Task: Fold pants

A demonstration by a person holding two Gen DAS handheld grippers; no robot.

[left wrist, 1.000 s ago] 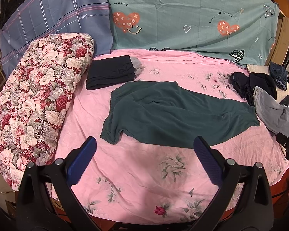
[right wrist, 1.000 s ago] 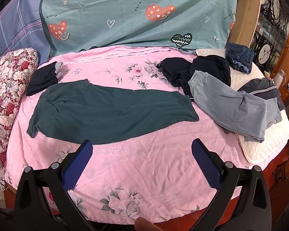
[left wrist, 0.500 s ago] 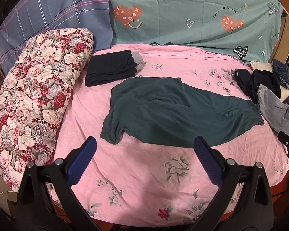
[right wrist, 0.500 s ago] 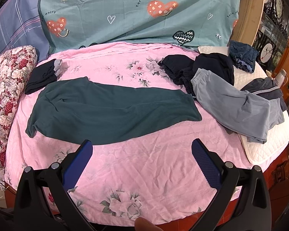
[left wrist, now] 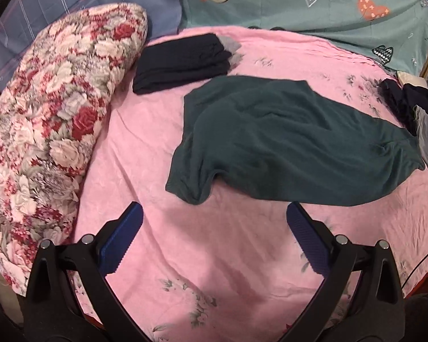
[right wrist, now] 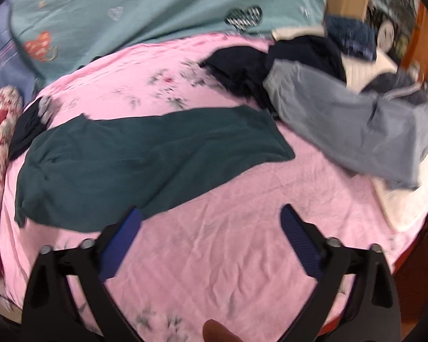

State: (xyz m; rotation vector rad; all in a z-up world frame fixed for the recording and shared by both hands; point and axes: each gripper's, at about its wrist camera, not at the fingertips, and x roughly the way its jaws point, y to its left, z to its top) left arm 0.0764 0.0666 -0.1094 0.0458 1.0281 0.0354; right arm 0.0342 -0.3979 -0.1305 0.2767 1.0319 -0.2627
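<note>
Dark green pants (left wrist: 285, 139) lie spread flat on the pink bed sheet (left wrist: 214, 250), waist end at the left, legs running right. They also show in the right wrist view (right wrist: 139, 159). My left gripper (left wrist: 214, 216) is open and empty, just in front of the pants' near left corner. My right gripper (right wrist: 211, 216) is open and empty, near the front edge of the pants' middle. Neither touches the cloth.
A folded dark garment (left wrist: 182, 59) lies behind the green pants. A floral quilt roll (left wrist: 48, 119) lies along the left. Grey pants (right wrist: 351, 125) and dark clothes (right wrist: 271, 65) are piled at the right on a white pad (right wrist: 408, 199). Teal bedding (left wrist: 314, 2) stands at the back.
Both grippers have moved forward and down toward the green pants, which now look larger. The right view is blurred from motion and has tilted. The pants have not moved.
</note>
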